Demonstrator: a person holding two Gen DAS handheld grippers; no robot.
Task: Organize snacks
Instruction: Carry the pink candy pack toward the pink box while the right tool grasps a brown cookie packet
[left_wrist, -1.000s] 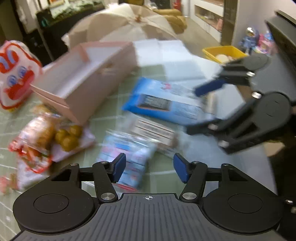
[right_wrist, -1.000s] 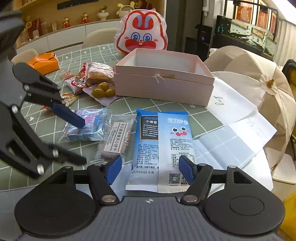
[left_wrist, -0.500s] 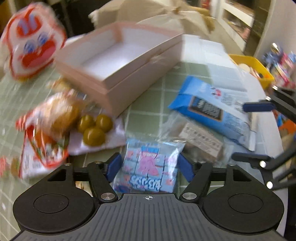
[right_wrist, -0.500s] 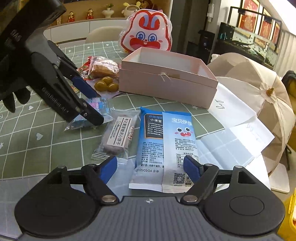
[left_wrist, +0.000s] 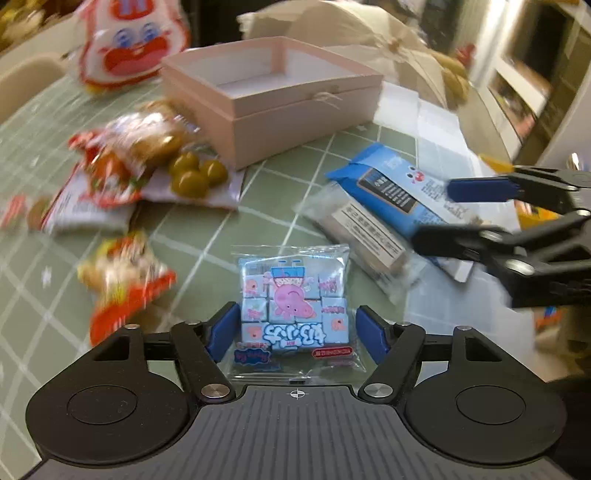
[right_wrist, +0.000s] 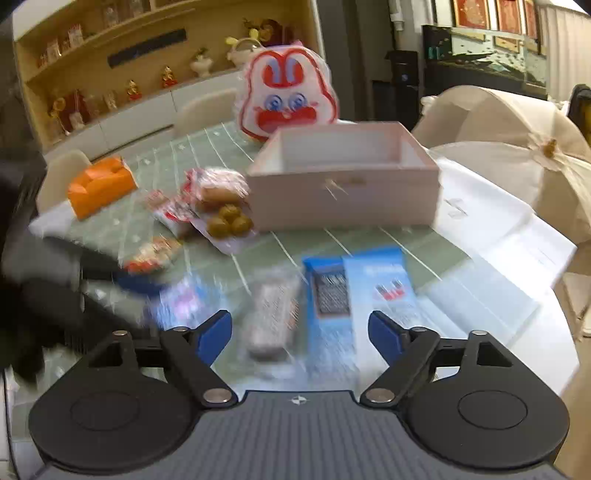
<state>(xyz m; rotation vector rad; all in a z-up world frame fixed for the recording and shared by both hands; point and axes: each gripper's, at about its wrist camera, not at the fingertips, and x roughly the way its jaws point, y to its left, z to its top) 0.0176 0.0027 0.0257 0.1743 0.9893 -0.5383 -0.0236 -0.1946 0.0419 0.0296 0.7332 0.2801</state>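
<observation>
My left gripper (left_wrist: 295, 334) is open, its blue pads on either side of a clear pack of pink-pig candies (left_wrist: 293, 302) lying on the green checked table. My right gripper (right_wrist: 301, 334) is open and hovers over a grey wrapped bar (right_wrist: 273, 314) and a blue snack bag (right_wrist: 358, 295). The open pink box (left_wrist: 273, 99) stands empty behind the snacks; it also shows in the right wrist view (right_wrist: 347, 184). The right gripper appears at the right of the left wrist view (left_wrist: 517, 221).
A pack of green olives (left_wrist: 194, 175), a bun pack (left_wrist: 147, 140) and red snack packets (left_wrist: 122, 284) lie left of the box. A rabbit-face bag (right_wrist: 290, 99) stands behind it. An orange tissue box (right_wrist: 99, 184) sits far left. White paper (right_wrist: 509, 236) covers the table's right side.
My left gripper has swung left and come down around the pig candy pack. My right gripper has turned left from the blue bag toward the grey bar.
</observation>
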